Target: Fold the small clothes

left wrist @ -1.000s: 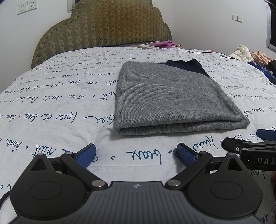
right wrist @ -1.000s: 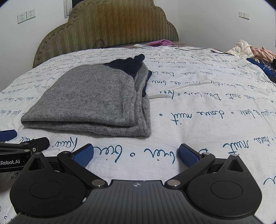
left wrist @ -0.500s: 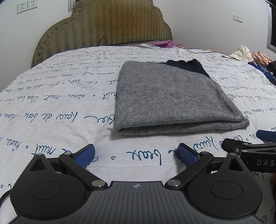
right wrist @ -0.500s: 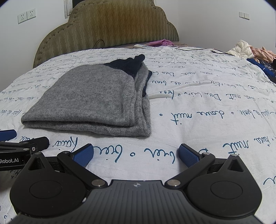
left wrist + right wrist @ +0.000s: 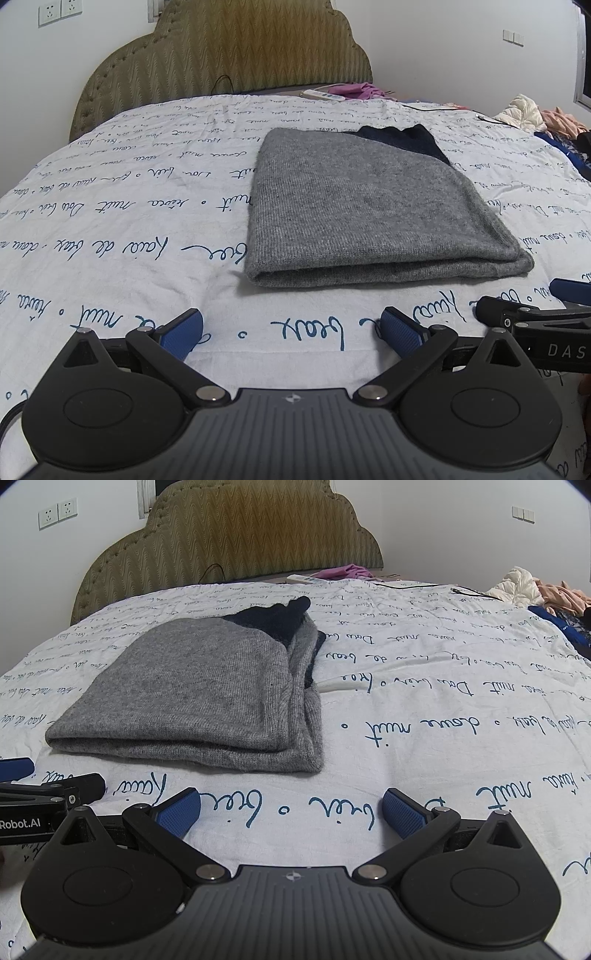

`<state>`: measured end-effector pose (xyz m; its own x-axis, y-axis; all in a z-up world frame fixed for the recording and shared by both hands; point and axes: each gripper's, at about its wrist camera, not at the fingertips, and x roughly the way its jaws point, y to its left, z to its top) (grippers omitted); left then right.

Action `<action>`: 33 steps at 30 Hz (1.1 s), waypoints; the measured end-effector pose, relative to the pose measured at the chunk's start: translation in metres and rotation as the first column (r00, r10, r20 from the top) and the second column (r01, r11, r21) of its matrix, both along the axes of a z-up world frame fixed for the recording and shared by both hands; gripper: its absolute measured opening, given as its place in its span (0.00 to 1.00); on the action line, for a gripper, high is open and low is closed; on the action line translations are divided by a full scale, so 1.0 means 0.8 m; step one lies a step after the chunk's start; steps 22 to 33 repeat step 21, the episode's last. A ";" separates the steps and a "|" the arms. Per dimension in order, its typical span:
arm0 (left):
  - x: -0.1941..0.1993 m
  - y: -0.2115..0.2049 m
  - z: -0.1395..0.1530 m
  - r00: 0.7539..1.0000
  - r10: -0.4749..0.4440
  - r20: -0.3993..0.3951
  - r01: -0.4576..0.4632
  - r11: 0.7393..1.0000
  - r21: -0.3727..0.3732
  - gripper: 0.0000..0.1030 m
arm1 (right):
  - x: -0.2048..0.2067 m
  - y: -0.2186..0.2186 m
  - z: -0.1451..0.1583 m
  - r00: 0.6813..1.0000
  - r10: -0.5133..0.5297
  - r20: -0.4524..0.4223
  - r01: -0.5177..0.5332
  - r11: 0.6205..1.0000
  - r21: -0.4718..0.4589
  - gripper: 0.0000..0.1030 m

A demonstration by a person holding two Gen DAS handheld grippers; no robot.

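Since grey knit sweater [image 5: 369, 210] already lies folded flat mid-bed, at 12 o'clock from both, left claw [image 5: 291, 326] and right claw [image 5: 291, 806] rest spread wide, empty, just short of near fold; bedsheet [image 5: 110, 221] beneath.

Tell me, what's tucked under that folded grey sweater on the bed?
A dark navy part pokes out at the grey sweater's far end, between its layers. Whether it's one garment or two is hidden. Below lies the printed bedsheet.

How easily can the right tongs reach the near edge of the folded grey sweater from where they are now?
Probably easily. The right tongs are open and empty, and only bare printed sheet lies between them and the grey sweater. The left tongs sit aside, not blocking.
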<state>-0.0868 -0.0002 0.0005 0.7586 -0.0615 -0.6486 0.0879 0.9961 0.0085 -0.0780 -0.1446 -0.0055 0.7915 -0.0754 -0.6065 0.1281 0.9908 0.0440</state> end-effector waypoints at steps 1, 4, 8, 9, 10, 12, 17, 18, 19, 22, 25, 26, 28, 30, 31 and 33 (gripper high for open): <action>-0.001 -0.001 0.003 1.000 0.008 -0.011 -0.008 1.000 0.004 1.00 | -0.001 0.000 0.003 1.000 -0.001 -0.005 0.001 1.000 -0.004 0.99; -0.008 0.000 0.015 0.998 0.015 -0.063 -0.016 1.000 -0.015 1.00 | -0.008 -0.008 0.022 0.999 0.001 -0.033 0.000 0.999 0.052 1.00; -0.018 0.003 0.037 0.996 0.007 -0.087 -0.012 0.999 -0.053 1.00 | -0.029 -0.017 0.058 0.998 0.062 -0.012 -0.060 0.990 0.125 1.00; -0.019 0.003 0.040 0.996 -0.001 -0.089 -0.004 0.998 -0.061 1.00 | -0.034 -0.017 0.064 0.998 0.061 -0.001 -0.061 0.991 0.117 1.00; -0.019 0.003 0.043 0.996 -0.006 -0.090 -0.001 0.998 -0.068 1.00 | -0.038 -0.016 0.068 0.998 0.063 0.007 -0.063 0.991 0.116 1.00; -0.022 0.001 0.045 0.998 -0.011 -0.069 0.006 0.997 -0.078 1.00 | -0.040 -0.014 0.072 0.996 0.094 0.004 -0.094 0.988 0.124 1.00; -0.010 0.001 0.042 0.996 0.028 -0.082 -0.035 0.996 -0.076 1.00 | -0.024 -0.005 0.062 0.995 0.098 -0.034 -0.094 0.990 0.103 1.00; -0.007 0.004 0.042 0.995 0.041 -0.091 -0.049 0.995 -0.085 1.00 | -0.020 -0.005 0.059 0.994 0.100 -0.050 -0.094 0.989 0.114 1.00; -0.005 0.006 0.042 0.995 0.036 -0.090 -0.044 0.995 -0.089 1.00 | -0.016 -0.004 0.055 0.993 0.104 -0.062 -0.096 0.987 0.126 1.00; -0.005 0.005 0.043 0.997 0.017 -0.073 -0.023 0.997 -0.074 1.00 | -0.009 0.000 0.049 0.991 0.111 -0.081 -0.100 0.987 0.128 1.00; -0.005 0.005 0.043 0.997 0.017 -0.073 -0.023 0.997 -0.074 1.00 | -0.009 0.000 0.049 0.991 0.111 -0.081 -0.100 0.987 0.128 1.00; -0.005 0.005 0.043 0.997 0.017 -0.073 -0.023 0.997 -0.074 1.00 | -0.009 0.000 0.049 0.991 0.111 -0.081 -0.100 0.987 0.128 1.00; -0.005 0.005 0.043 0.997 0.017 -0.073 -0.023 0.997 -0.074 1.00 | -0.009 0.000 0.049 0.991 0.111 -0.081 -0.100 0.987 0.128 1.00; -0.005 0.005 0.043 0.997 0.017 -0.073 -0.023 0.997 -0.074 1.00 | -0.009 0.000 0.049 0.991 0.111 -0.081 -0.100 0.987 0.128 1.00; -0.005 0.005 0.043 0.997 0.017 -0.073 -0.023 0.997 -0.074 1.00 | -0.009 0.000 0.049 0.991 0.111 -0.081 -0.100 0.987 0.128 1.00; -0.005 0.005 0.043 0.997 0.017 -0.073 -0.023 0.997 -0.074 1.00 | -0.009 0.000 0.049 0.991 0.111 -0.081 -0.100 0.987 0.128 1.00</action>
